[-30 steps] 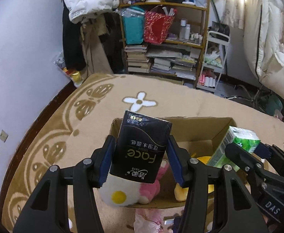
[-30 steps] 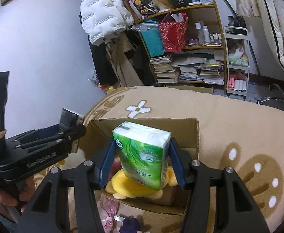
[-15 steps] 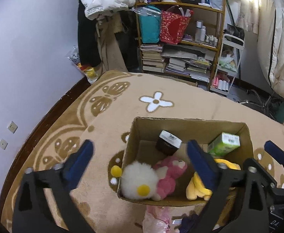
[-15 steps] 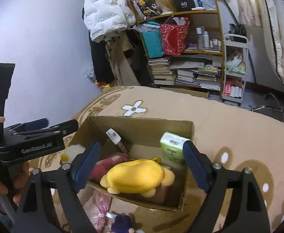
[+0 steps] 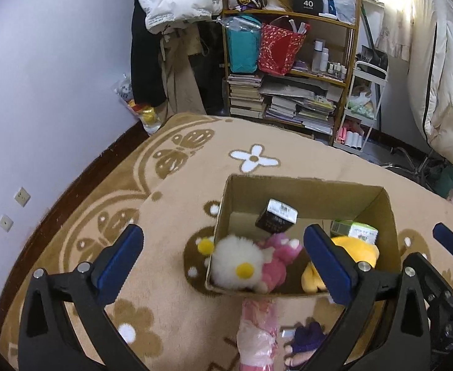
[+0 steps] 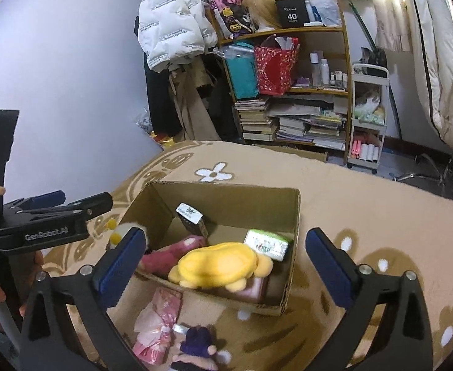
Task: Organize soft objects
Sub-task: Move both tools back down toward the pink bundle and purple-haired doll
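Note:
An open cardboard box stands on the tan carpet. Inside it a black tissue pack leans upright and a green tissue pack lies at the right. A white plush, a pink plush and a yellow plush fill the near side. My left gripper hangs open above the box with nothing between its fingers. The jaws of my right gripper are opening, also with nothing between them.
A pink wrapped packet and a purple plush lie on the carpet in front of the box. Behind stand a crowded bookshelf, hanging coats, a white trolley and the lilac wall.
Both grippers opened and let go of their tissue packs, which now rest in the box. Both hands have drawn back and up a little.

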A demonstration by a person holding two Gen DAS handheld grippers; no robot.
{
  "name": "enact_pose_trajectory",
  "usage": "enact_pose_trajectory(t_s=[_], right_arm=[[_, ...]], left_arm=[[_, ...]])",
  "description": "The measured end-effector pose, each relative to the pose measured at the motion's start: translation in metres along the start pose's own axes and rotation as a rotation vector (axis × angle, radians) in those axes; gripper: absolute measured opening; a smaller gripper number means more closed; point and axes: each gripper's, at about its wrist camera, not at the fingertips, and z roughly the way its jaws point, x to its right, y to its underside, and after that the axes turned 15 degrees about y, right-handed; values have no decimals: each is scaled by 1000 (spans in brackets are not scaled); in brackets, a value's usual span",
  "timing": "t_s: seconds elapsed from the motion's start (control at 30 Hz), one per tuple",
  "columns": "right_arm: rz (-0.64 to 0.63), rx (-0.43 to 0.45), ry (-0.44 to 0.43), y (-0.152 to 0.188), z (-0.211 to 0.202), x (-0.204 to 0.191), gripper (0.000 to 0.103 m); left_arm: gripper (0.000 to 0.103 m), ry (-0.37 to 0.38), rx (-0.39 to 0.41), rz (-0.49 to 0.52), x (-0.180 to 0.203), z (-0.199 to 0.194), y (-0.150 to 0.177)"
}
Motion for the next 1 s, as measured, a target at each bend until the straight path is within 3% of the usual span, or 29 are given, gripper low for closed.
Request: enact_pose_trajectory(t_s=[0.23,0.57,0.87,1.0], right_arm=[[25,-9,-5,15,-11,-2,103],[-23,-61,-27,52,-20,-12,103],[-28,-111,-25,73,-13,-13,103],[-28,-138,-14,83,-4,-12,103]], left_arm=[[102,14,13,-89,-10,-18,22],[102,29,-41,-110,-26,-20,55],[102,22,-143,-68,-29,4,84],[102,27,-146,-79,-32,12,92]])
